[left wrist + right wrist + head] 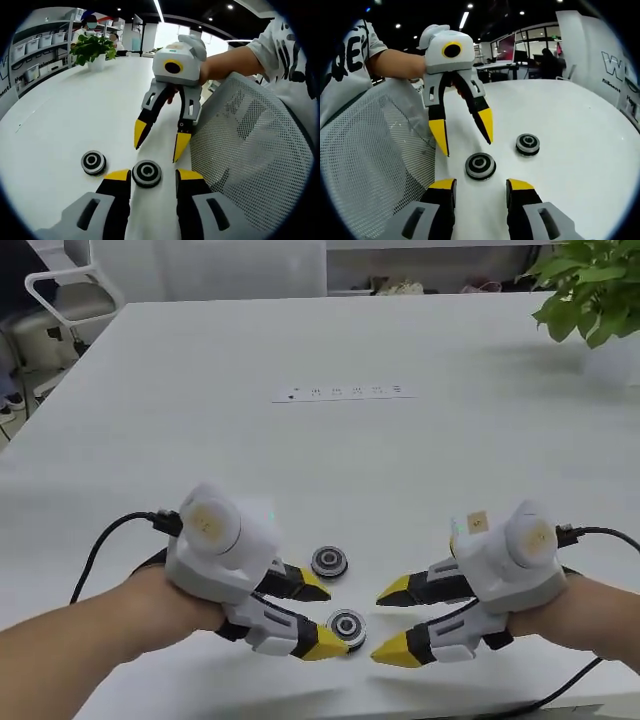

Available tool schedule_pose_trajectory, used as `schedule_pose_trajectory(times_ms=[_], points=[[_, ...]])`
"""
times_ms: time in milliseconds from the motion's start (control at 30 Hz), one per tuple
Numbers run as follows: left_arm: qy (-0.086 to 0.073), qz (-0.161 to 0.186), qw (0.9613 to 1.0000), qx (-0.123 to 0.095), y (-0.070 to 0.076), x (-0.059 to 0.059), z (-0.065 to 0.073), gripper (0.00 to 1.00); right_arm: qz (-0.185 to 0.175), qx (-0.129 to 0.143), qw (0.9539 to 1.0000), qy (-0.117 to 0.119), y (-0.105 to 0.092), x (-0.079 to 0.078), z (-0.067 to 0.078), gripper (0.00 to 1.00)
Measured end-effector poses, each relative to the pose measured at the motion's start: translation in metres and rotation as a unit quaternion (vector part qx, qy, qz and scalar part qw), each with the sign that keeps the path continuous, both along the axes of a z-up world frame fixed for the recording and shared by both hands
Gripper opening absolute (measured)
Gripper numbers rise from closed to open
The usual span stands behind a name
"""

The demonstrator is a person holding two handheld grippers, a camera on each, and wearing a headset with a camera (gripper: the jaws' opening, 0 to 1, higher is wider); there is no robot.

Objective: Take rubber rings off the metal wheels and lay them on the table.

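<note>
At the near edge of the desk point(420, 440), the black rubber rings point(315, 561) sit on both metal wheels, so I judge nothing is stripped yet and I'm on the approach to the first one. My left claw point(327, 618) lies low, pointing toward 3 o'clock, jaws parted and holding nothing. The nearer wheel point(347, 625) sits just off its tips; I can't tell whether they touch. The second wheel point(329, 561) rests close by, at 11 o'clock from it. My right claw point(382, 626) faces toward 9 o'clock, also spread and empty, near the same wheel. Next I'd want one claw pinning that wheel's metal centre while the other pinches the ring's rim and peels.
</note>
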State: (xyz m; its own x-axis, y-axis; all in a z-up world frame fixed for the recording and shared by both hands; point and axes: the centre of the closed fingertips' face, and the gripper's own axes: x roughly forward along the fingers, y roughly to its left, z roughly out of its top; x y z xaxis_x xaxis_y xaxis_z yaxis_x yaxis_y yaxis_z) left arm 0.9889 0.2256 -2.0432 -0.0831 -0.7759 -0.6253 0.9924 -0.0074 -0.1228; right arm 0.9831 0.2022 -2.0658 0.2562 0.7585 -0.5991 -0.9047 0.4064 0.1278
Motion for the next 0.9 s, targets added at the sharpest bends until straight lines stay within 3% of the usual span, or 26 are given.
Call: schedule_pose_trajectory(times_ms=[200, 367, 467, 733, 900], points=[[-0.001, 0.002, 1.0, 0.008, -0.001, 0.0, -0.008, 0.26, 0.002, 0.0, 1.0, 0.003, 0.001, -0.002, -0.001, 0.38], [0.01, 0.012, 0.9999, 0.003, -0.003, -0.001, -0.009, 0.23, 0.001, 0.001, 1.0, 0.004, 0.0, -0.003, -0.002, 0.37], [-0.005, 0.011, 0.9999, 0.011, -0.003, 0.0, -0.014, 0.18, -0.001, 0.001, 1.0, 0.006, 0.0, -0.003, -0.003, 0.37], [-0.012, 0.01, 0.9998, 0.007, -0.008, -0.002, -0.016, 0.18, -0.001, 0.0, 1.0, 0.009, -0.001, -0.005, -0.005, 0.37], [-0.035, 0.009, 0.9993, 0.004, -0.008, 0.0, -0.017, 0.14, -0.004, 0.003, 0.9999, 0.012, -0.001, -0.005, -0.004, 0.37]])
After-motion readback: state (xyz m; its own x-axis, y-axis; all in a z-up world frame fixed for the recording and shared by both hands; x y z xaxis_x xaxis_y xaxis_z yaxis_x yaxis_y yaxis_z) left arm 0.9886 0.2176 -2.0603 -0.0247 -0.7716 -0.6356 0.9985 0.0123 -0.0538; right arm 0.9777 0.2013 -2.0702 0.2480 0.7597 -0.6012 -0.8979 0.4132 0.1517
